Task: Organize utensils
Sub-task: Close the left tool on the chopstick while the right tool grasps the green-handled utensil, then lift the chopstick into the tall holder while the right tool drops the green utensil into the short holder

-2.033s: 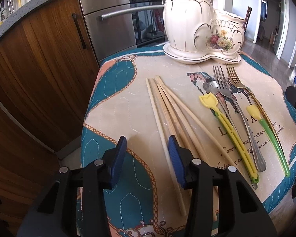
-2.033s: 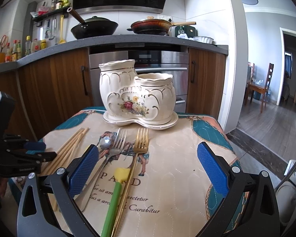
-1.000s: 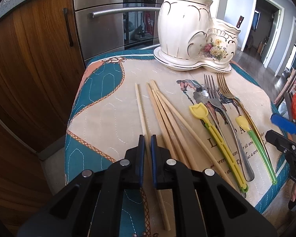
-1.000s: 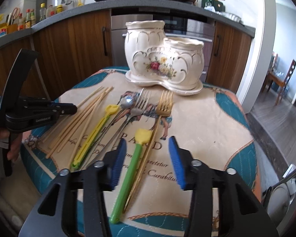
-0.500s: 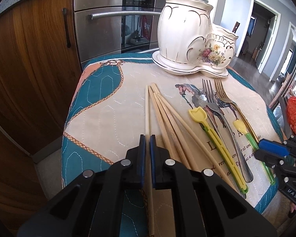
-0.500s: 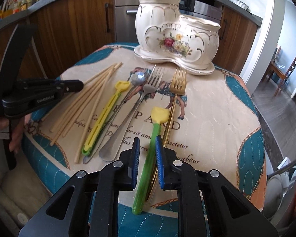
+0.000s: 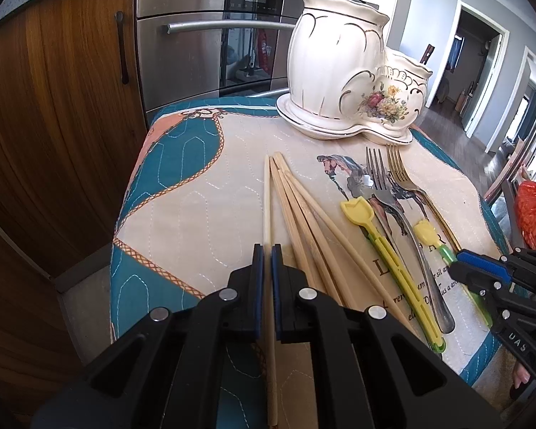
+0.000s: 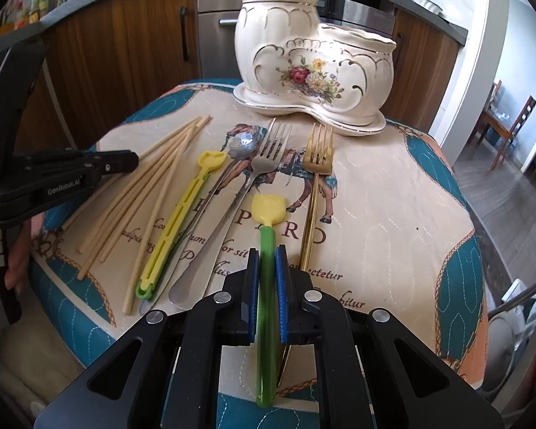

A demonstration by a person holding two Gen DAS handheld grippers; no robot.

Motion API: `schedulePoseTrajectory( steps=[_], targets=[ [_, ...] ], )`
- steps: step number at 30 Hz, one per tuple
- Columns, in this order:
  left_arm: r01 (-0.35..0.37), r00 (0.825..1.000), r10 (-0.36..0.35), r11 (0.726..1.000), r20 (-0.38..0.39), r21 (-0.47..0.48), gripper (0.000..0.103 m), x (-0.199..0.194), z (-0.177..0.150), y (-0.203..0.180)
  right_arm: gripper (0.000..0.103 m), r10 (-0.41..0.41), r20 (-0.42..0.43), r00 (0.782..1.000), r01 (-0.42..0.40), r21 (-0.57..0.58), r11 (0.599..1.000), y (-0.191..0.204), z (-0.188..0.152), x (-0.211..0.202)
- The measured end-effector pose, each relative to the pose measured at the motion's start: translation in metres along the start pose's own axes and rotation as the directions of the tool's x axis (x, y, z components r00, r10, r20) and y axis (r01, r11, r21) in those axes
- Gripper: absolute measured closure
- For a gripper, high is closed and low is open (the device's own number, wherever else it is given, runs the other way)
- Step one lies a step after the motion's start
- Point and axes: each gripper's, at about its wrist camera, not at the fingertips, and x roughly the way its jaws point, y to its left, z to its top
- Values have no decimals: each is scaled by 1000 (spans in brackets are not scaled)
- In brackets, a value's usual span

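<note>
Your left gripper (image 7: pixel 267 250) is clamped on a single pale chopstick (image 7: pixel 267 196) at the left of the quilted cloth (image 7: pixel 203 193), its blue pads tight against the stick. Only your left camera shows that grip; the right camera sees the same tool from the side, with "GenRobot.AI" printed on its black body. The other chopsticks (image 8: pixel 150 186) fan out just beside it on the cloth. Next come a yellow plastic scoop (image 8: pixel 182 218), a steel spoon (image 8: pixel 241 146), a steel fork (image 8: pixel 246 186) and a gold fork (image 8: pixel 316 164). Your right gripper (image 8: pixel 267 254) has just been closing and now pinches the green handle of a yellow-headed scoop (image 8: pixel 267 250); only the right camera shows this. The white flowered holder (image 8: pixel 314 60) stands at the back. Cloth lettering partly reads "Curabitur".
</note>
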Motion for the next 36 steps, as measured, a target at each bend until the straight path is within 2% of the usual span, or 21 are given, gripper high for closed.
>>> schedulePoseTrajectory(
  steps=[8, 12, 14, 16, 18, 20, 21, 22, 23, 25, 29, 32, 34, 36],
  targets=[
    [37, 997, -35, 999, 64, -23, 99, -20, 9, 4, 93, 29, 138, 990, -32, 18, 999, -9, 10, -26],
    [101, 978, -94, 995, 186, -28, 99, -54, 28, 7, 93, 14, 276, 961, -15, 0, 1000, -15, 29, -50],
    [133, 960, -124, 991, 252, -20, 99, -70, 37, 6, 93, 8, 334, 942, -8, 0, 1000, -20, 42, -58],
    [172, 930, -166, 985, 329, 12, 99, -85, 52, 0, 93, 0, 386, 923, -4, 8, 1000, -29, 58, -63],
    [208, 906, -212, 977, 368, 51, 99, -91, 69, -8, 93, 16, 434, 901, -33, 30, 999, -41, 79, -66],
    [244, 873, -256, 966, 415, 84, 99, -95, 88, -15, 93, 31, 469, 883, -68, 62, 996, -53, 98, -65],
    [261, 849, -276, 960, 451, 97, 99, -97, 100, -17, 93, 42, 486, 873, -91, 79, 993, -60, 109, -63],
    [261, 833, -277, 960, 480, 102, 99, -95, 112, -19, 93, 50, 501, 864, -111, 95, 989, -67, 117, -61],
    [257, 824, -272, 961, 497, 101, 99, -94, 121, -20, 93, 61, 511, 857, -134, 107, 985, -73, 126, -56],
    [290, 794, -292, 953, 533, 90, 99, -80, 149, -19, 93, 80, 536, 841, -179, 137, 974, -87, 143, -47],
    [373, 762, -340, 926, 552, 56, 99, -51, 188, -18, 93, 100, 586, 804, -252, 184, 950, -109, 170, -29],
    [387, 752, -345, 921, 562, 47, 99, -33, 205, -22, 93, 96, 601, 793, -266, 200, 943, -118, 183, -15],
    [365, 760, -324, 930, 563, 42, 99, -20, 211, -25, 93, 112, 589, 800, -300, 232, 925, -125, 189, -2],
    [353, 763, -314, 935, 564, 42, 99, -9, 215, -27, 93, 123, 589, 799, -325, 251, 912, -130, 191, 8]
  ],
)
